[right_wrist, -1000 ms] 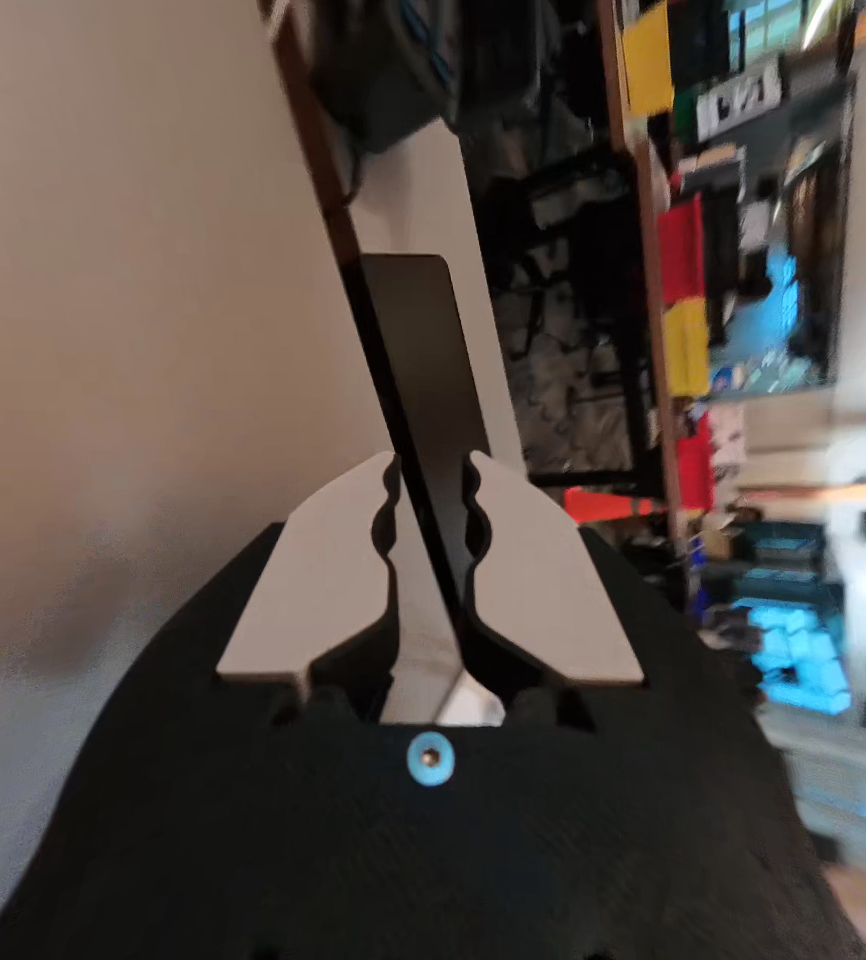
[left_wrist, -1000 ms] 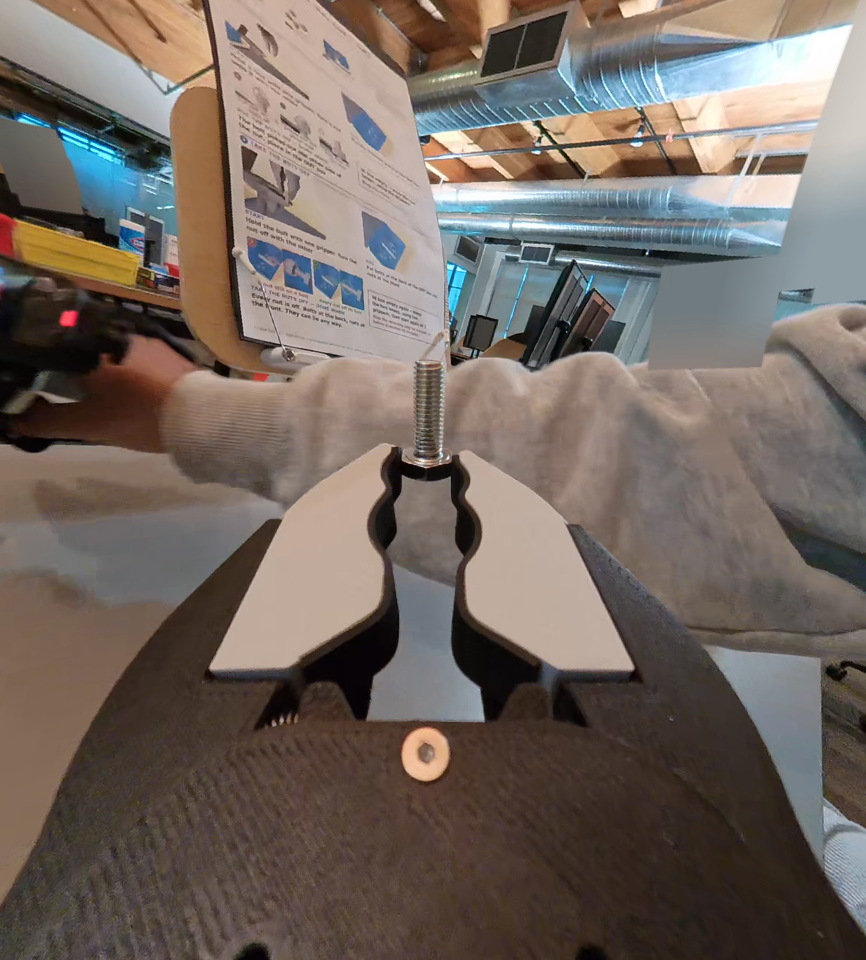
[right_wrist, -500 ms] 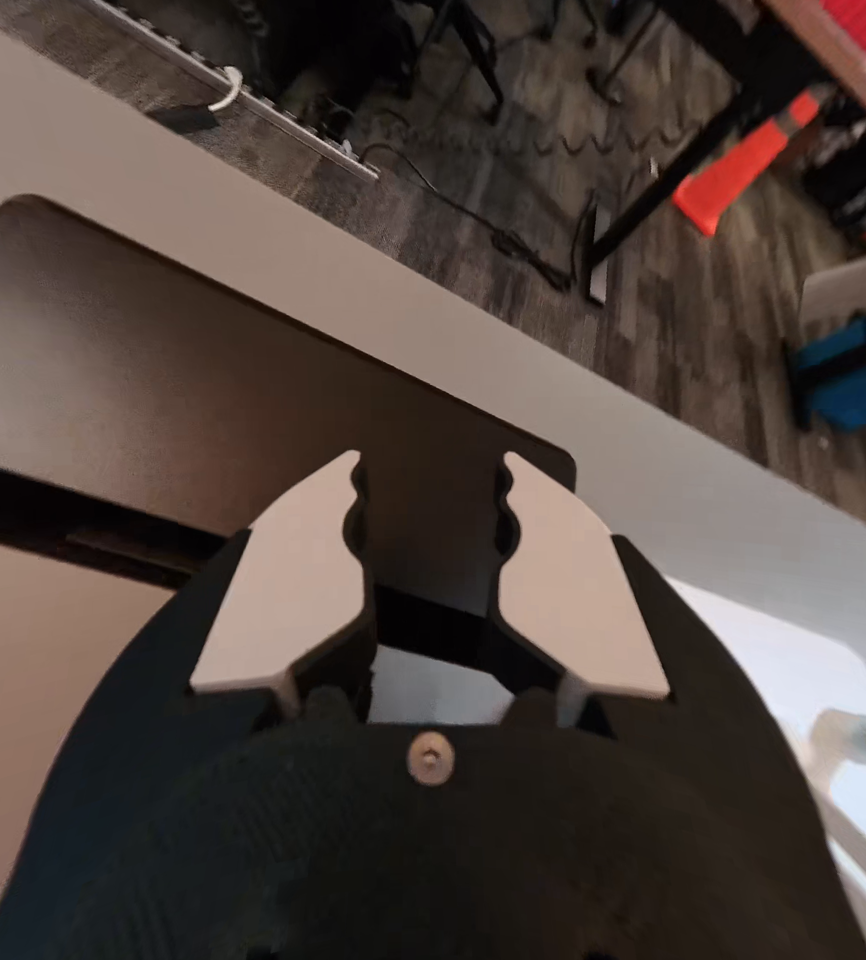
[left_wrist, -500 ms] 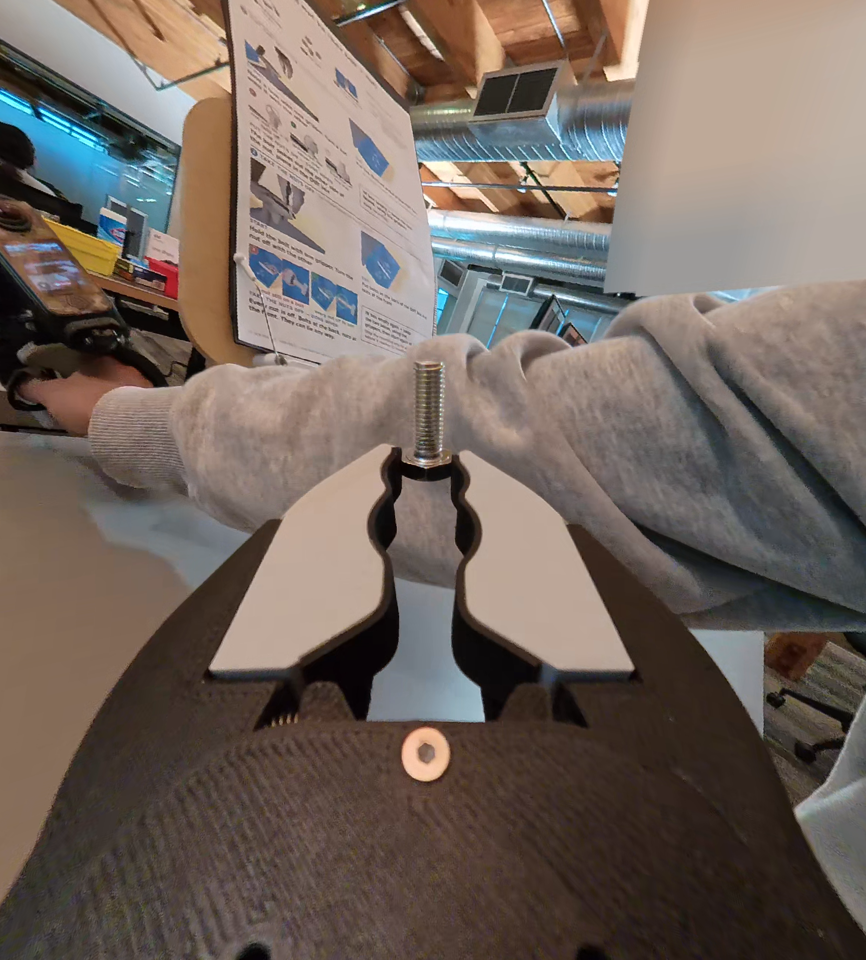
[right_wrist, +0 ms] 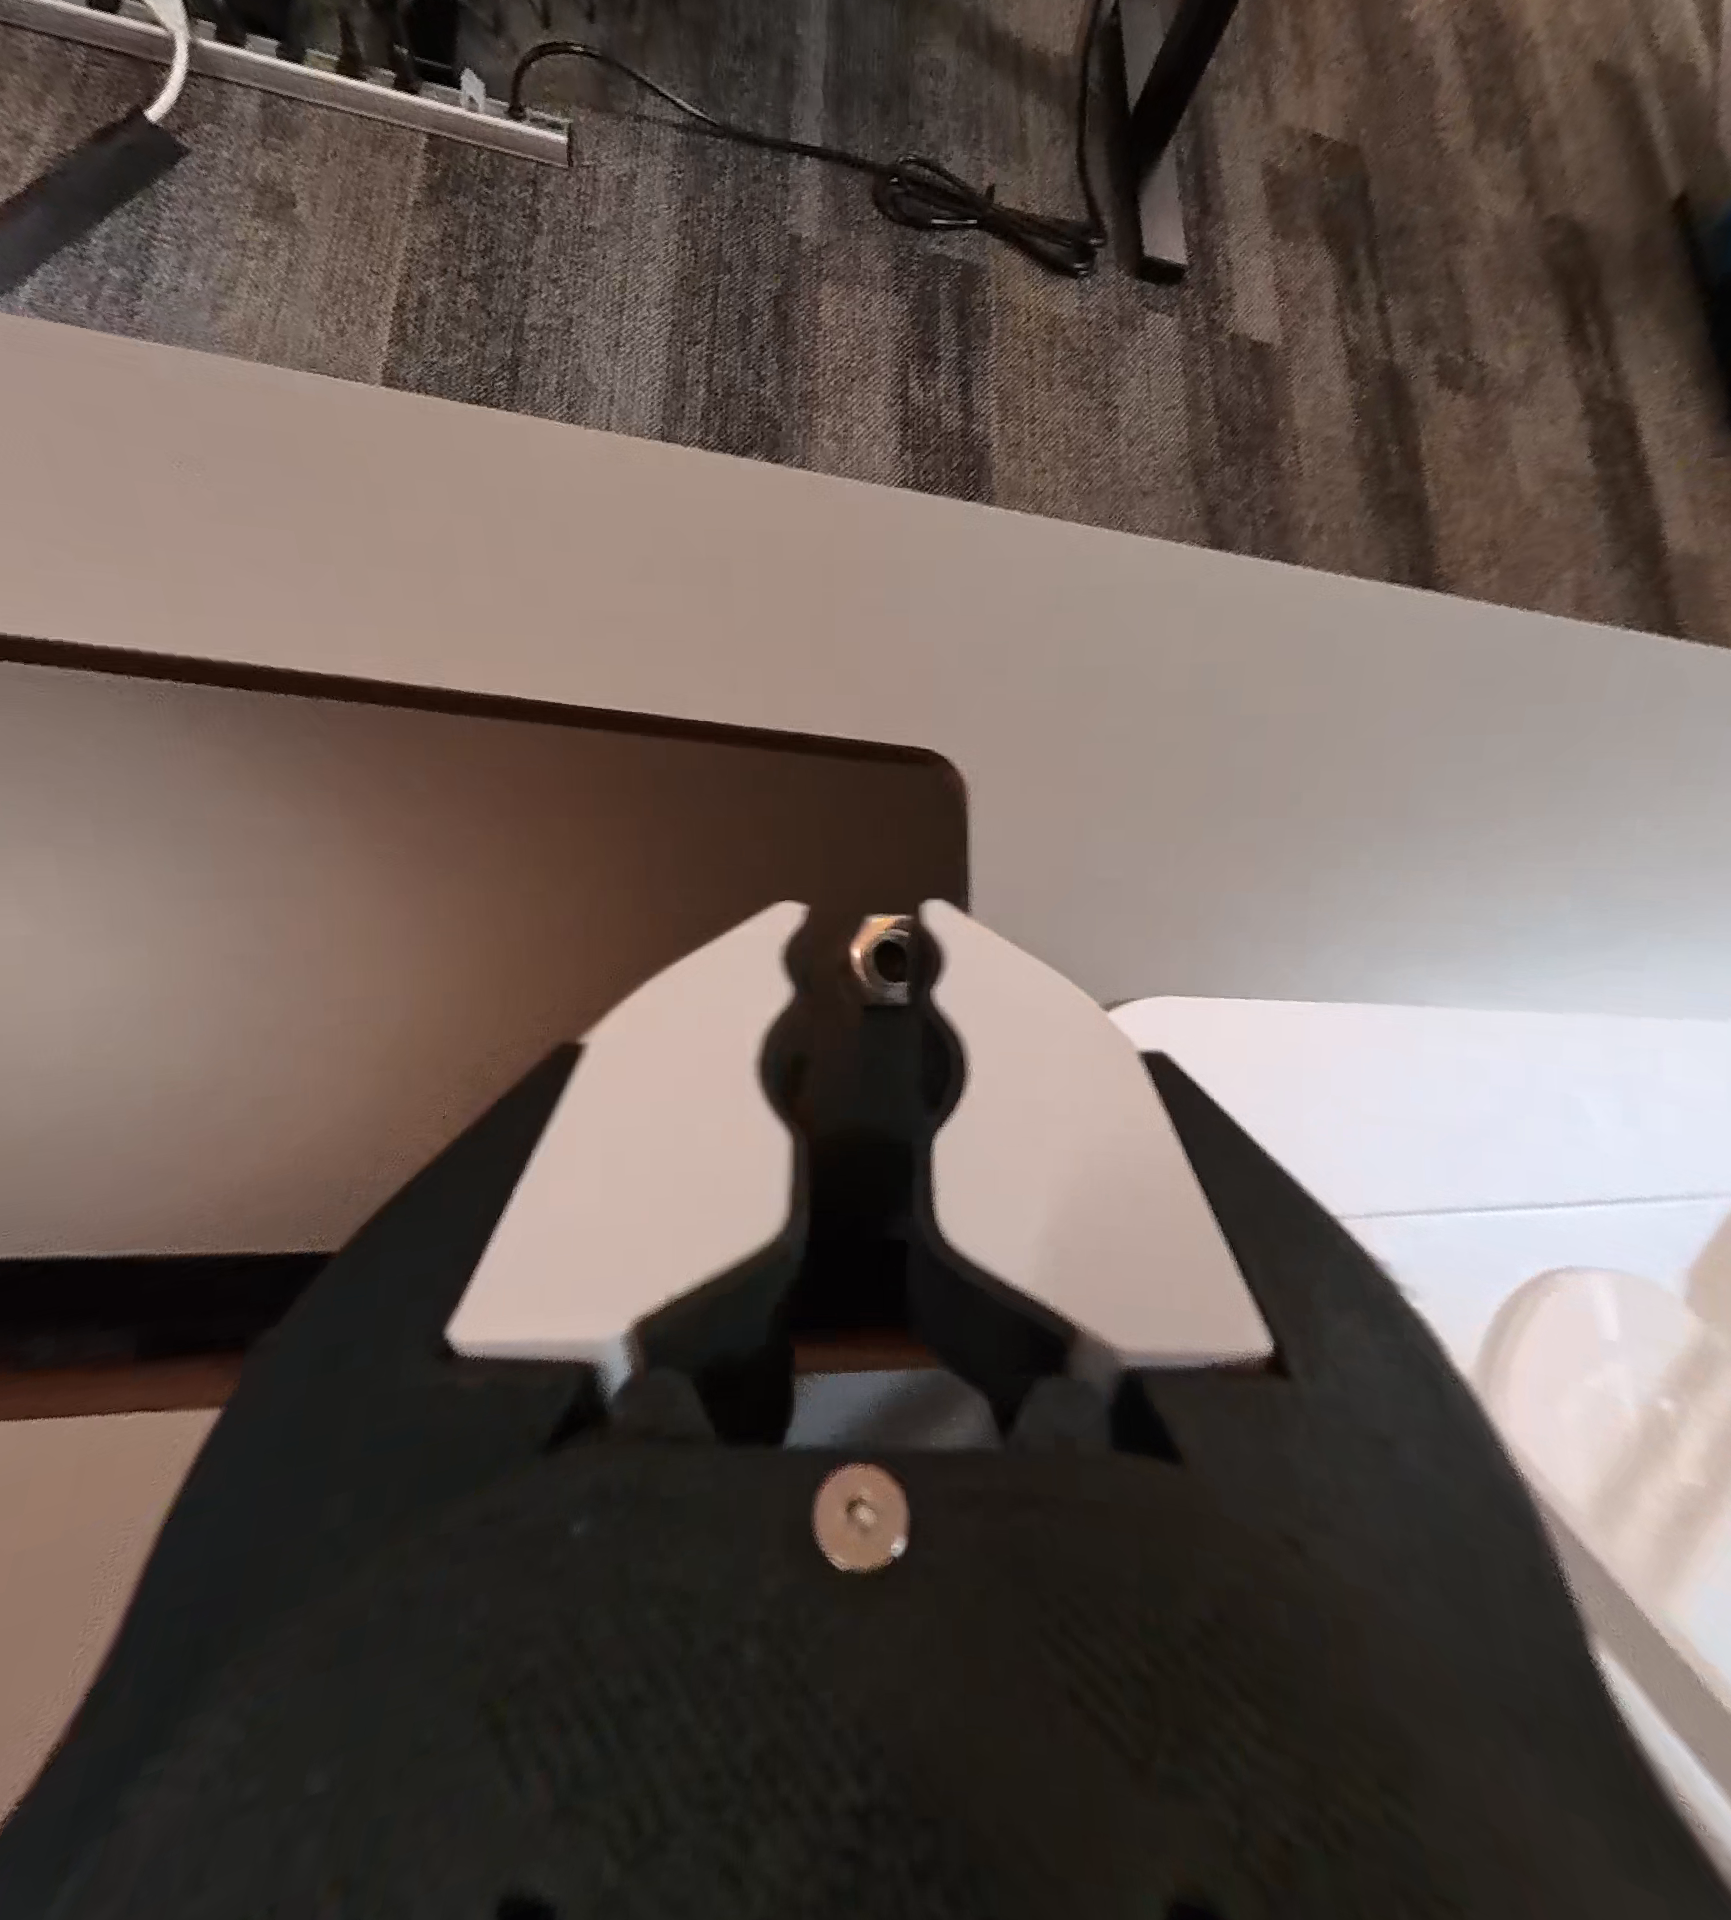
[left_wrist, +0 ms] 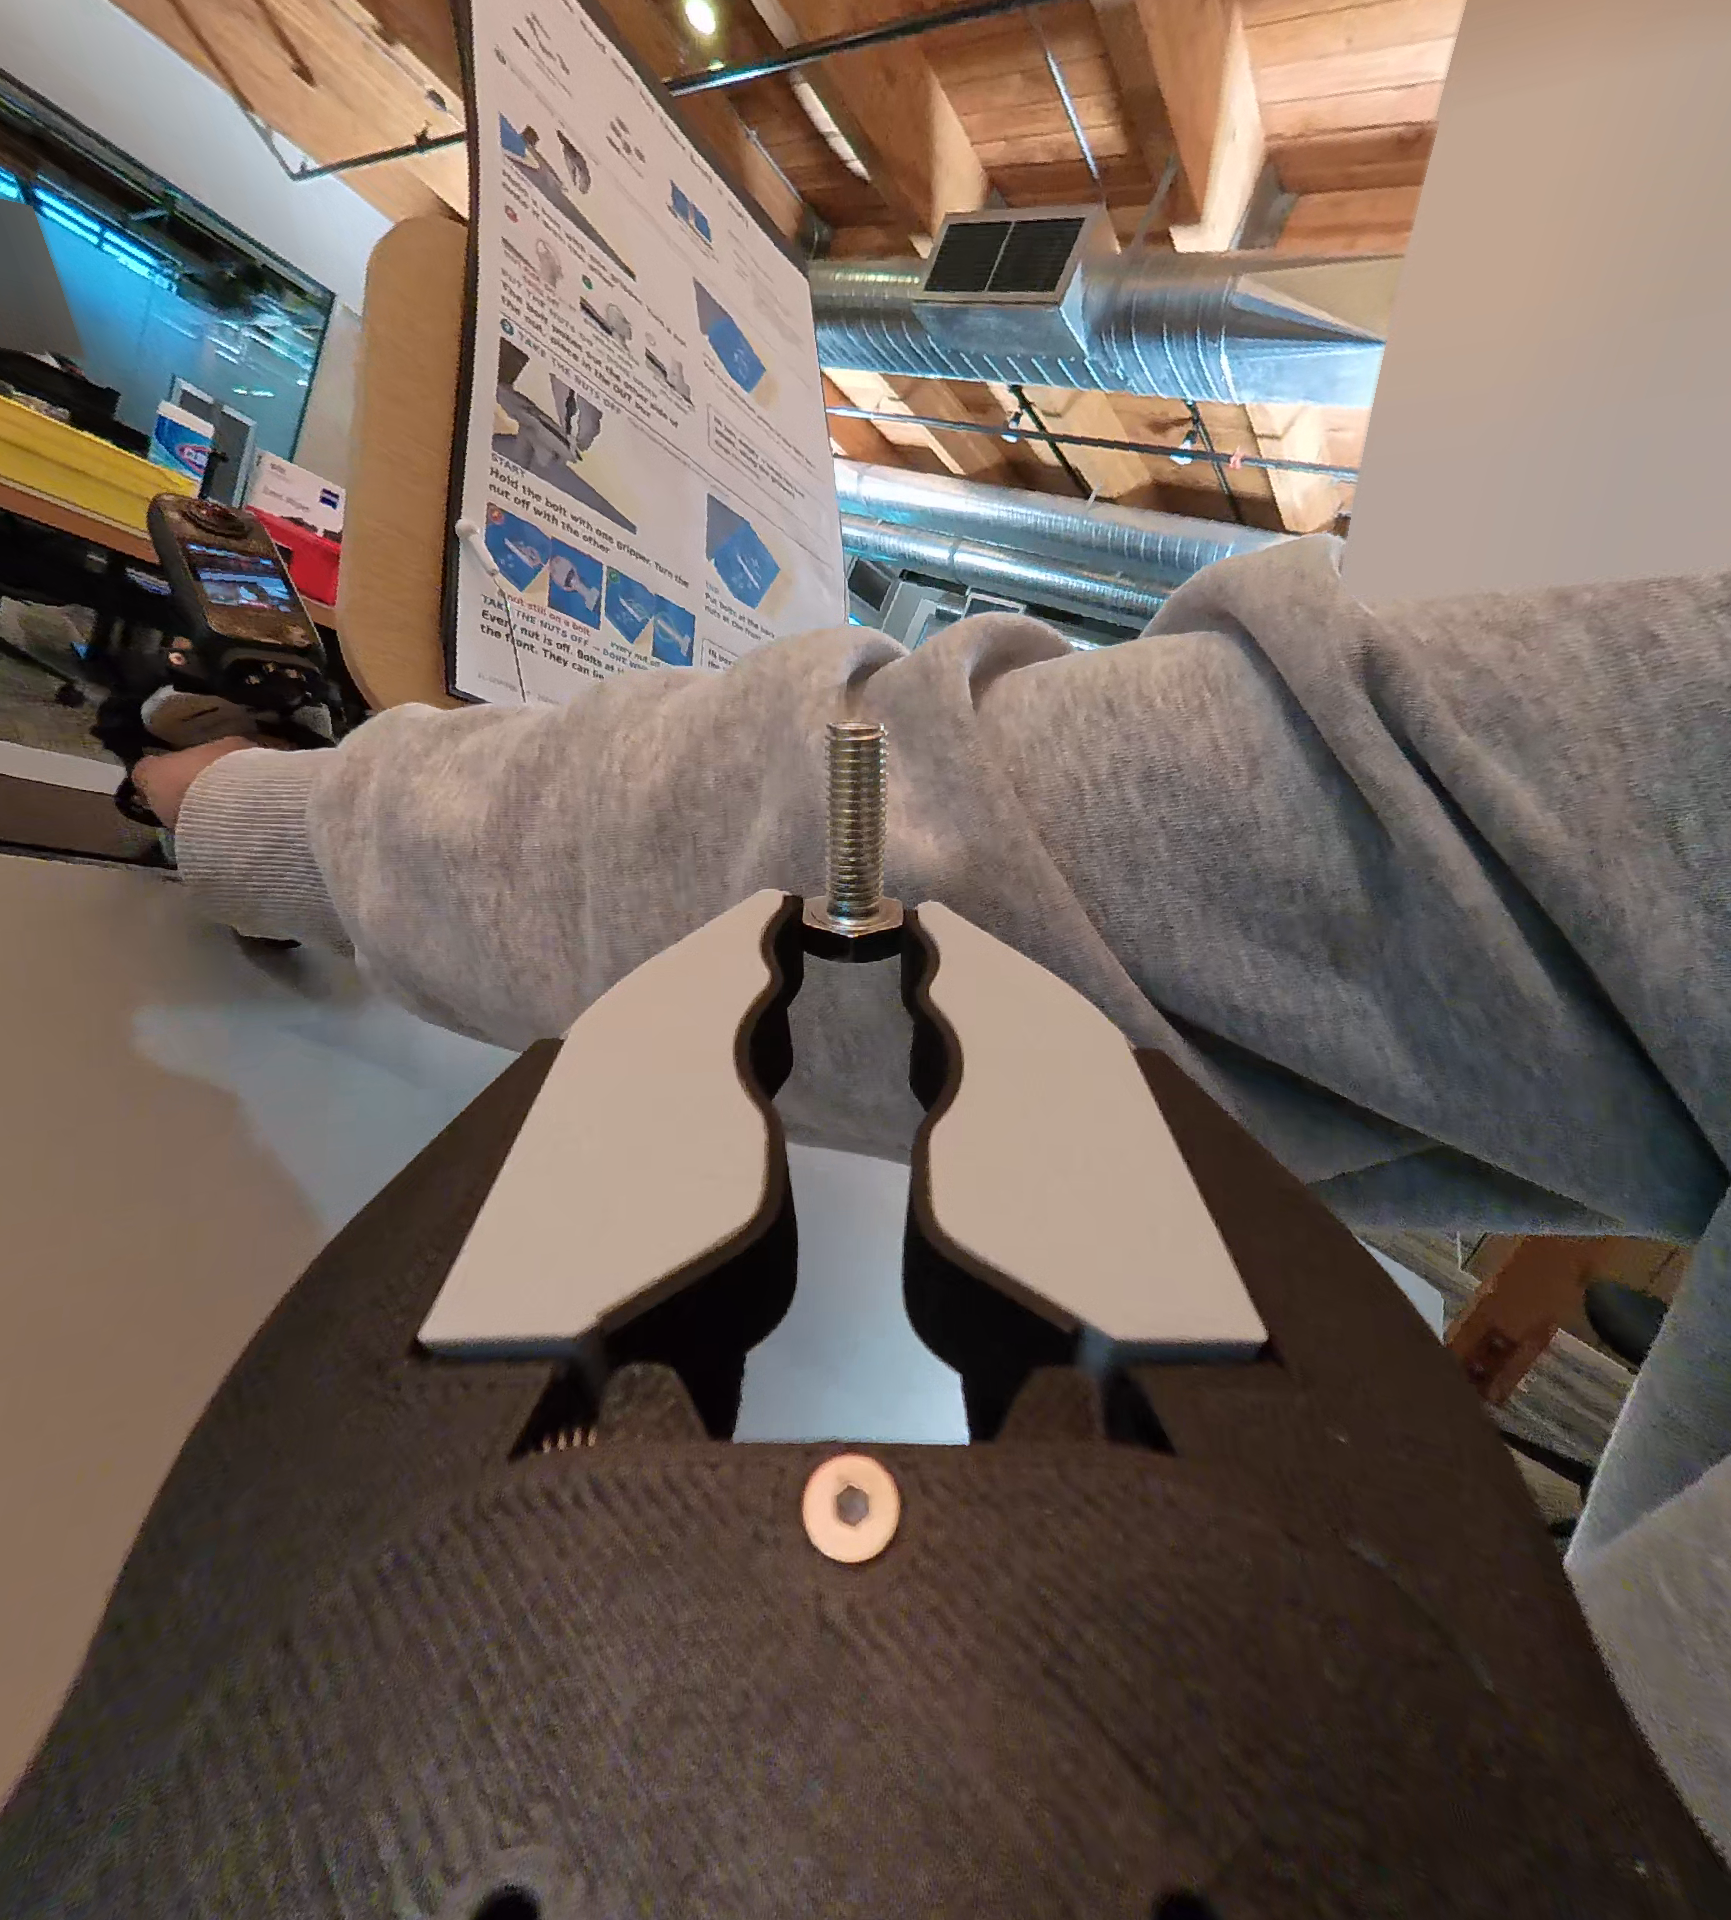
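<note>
The left gripper (left_wrist: 853, 920) pinches the hex head of a silver threaded steel bolt (left_wrist: 856, 821) at its fingertips, shank standing upright, pointing forward along the fingers. A grey-sleeved arm (left_wrist: 1204, 831) crosses just behind it. The right gripper (right_wrist: 866, 935), well apart over a brown tray (right_wrist: 321, 987), has a small silver hex nut (right_wrist: 882, 971) resting against its right fingertip; whether the nearly closed jaws clamp it, I cannot tell.

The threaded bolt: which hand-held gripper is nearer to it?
Left. The left hand-held gripper clamps the bolt by its head, shaft pointing past the fingertips. The right hand-held gripper is far off beyond a grey sleeve, at a small nut.
</note>
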The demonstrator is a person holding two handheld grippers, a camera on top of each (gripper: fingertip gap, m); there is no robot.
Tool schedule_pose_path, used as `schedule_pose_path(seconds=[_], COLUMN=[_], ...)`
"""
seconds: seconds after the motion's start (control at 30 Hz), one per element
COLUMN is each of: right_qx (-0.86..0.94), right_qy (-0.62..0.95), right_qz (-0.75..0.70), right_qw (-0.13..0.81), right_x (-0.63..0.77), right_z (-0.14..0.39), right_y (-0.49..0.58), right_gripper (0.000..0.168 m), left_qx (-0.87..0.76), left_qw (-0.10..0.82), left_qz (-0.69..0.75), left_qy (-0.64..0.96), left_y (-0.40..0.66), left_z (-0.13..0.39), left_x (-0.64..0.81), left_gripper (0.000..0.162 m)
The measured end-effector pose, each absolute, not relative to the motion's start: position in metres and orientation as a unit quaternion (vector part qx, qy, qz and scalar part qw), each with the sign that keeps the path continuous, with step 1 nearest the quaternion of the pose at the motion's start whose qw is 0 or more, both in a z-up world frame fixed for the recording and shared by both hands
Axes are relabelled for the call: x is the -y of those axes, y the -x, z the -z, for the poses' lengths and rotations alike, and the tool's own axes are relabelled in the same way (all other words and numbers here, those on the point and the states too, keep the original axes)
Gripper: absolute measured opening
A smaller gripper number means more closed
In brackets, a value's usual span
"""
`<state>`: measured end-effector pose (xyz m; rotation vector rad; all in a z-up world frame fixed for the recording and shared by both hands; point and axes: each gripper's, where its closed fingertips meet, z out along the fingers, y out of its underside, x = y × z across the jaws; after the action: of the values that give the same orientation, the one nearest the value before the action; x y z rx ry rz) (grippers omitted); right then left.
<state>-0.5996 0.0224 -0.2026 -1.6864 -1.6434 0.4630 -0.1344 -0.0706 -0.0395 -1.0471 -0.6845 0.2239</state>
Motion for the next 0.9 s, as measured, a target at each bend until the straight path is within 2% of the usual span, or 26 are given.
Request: schedule_pose_path(seconds=[0.03, 0.27, 0.53, 0.63, 0.73, 0.83, 0.9], right_qx=[0.642, 0.726, 0.736, 0.719, 0.706, 0.696, 0.695], right_qy=[0.648, 0.535, 0.507, 0.529, 0.565, 0.589, 0.594], right_qz=[-0.180, -0.295, -0.293, -0.293, -0.305, -0.338, -0.339], right_qw=[0.367, 0.316, 0.339, 0.344, 0.297, 0.233, 0.222], right_x=[-0.024, 0.036, 0.026, 0.010, 0.004, 0.009, 0.007], right_z=[0.202, 0.188, 0.172, 0.172, 0.181, 0.187, 0.190], right_y=[0.598, 0.600, 0.601, 0.603, 0.603, 0.601, 0.602], right_gripper=[0.004, 0.001, 0.001, 0.010, 0.022, 0.022, 0.021], left_qx=[0.320, 0.320, 0.319, 0.318, 0.319, 0.328, 0.333], left_qw=[0.805, 0.806, 0.807, 0.810, 0.815, 0.825, 0.829], left_qz=[-0.103, -0.092, -0.084, -0.078, -0.068, -0.041, -0.035], left_qy=[0.488, 0.490, 0.489, 0.486, 0.479, 0.458, 0.449], left_y=[0.135, 0.134, 0.134, 0.133, 0.132, 0.134, 0.136], left_z=[0.039, 0.041, 0.041, 0.040, 0.039, 0.038, 0.037], left_x=[0.071, 0.067, 0.066, 0.066, 0.067, 0.071, 0.074], left_gripper=[0.018, 0.018, 0.018, 0.018, 0.018, 0.018, 0.018])
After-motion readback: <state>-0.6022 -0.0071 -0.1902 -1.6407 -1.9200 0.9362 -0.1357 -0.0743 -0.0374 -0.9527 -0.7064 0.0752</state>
